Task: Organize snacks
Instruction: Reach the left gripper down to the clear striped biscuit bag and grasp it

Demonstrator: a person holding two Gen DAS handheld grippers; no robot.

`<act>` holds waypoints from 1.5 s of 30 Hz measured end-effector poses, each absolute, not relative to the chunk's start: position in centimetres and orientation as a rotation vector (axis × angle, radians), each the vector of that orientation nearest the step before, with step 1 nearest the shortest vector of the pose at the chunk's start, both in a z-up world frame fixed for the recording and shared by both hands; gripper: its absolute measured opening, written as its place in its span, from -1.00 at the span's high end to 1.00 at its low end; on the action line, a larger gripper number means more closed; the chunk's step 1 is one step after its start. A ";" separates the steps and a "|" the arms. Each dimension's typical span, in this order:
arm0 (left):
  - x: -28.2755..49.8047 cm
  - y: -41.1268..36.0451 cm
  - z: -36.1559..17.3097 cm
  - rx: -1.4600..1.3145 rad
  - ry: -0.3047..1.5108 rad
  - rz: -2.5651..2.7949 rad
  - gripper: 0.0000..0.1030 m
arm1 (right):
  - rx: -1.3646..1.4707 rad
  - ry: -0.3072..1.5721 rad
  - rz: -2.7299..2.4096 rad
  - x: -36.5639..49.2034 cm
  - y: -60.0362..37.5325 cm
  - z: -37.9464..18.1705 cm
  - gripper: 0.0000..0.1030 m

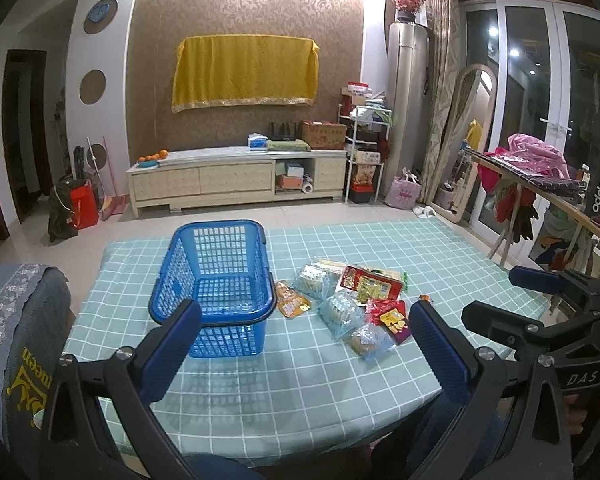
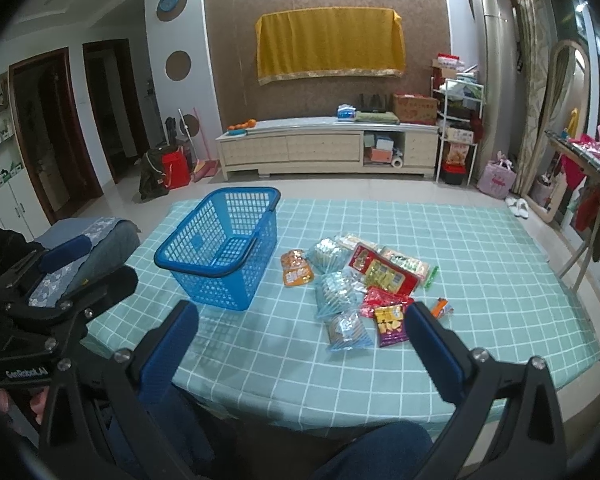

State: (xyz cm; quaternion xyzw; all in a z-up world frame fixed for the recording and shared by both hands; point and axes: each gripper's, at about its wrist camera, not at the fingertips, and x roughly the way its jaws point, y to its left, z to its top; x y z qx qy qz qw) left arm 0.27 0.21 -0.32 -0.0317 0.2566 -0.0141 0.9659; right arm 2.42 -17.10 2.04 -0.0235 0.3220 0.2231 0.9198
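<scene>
An empty blue plastic basket [image 1: 216,280] [image 2: 220,248] stands on the table, left of centre. Several snack packets lie in a pile to its right: an orange pouch [image 1: 293,300] [image 2: 296,268], clear blue-striped packs [image 1: 342,312] [image 2: 334,290], a red and yellow bag [image 1: 370,282] [image 2: 382,270] and a purple and yellow packet [image 1: 396,320] [image 2: 390,324]. My left gripper [image 1: 304,354] is open and empty above the near table, jaws wide apart. My right gripper [image 2: 304,354] is open and empty, near the front edge. The right gripper's body shows at the right of the left wrist view [image 1: 540,312].
The table carries a green checked cloth [image 1: 300,392] [image 2: 480,248]. A chair with a grey cover [image 1: 16,320] [image 2: 88,240] stands at the table's left. A clothes-laden rack [image 1: 532,176] is at the right. A TV cabinet [image 1: 236,176] stands along the far wall.
</scene>
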 end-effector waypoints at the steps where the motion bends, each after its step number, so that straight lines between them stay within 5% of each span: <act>1: 0.5 0.1 -0.3 -0.064 0.522 -0.035 -0.99 | -0.053 0.658 0.458 2.6 -17.2 2.1 -1.00; 45: 25.0 -7.9 -13.6 -0.120 1.006 -0.110 -0.99 | -0.089 0.979 0.337 23.3 -25.3 -10.4 -1.00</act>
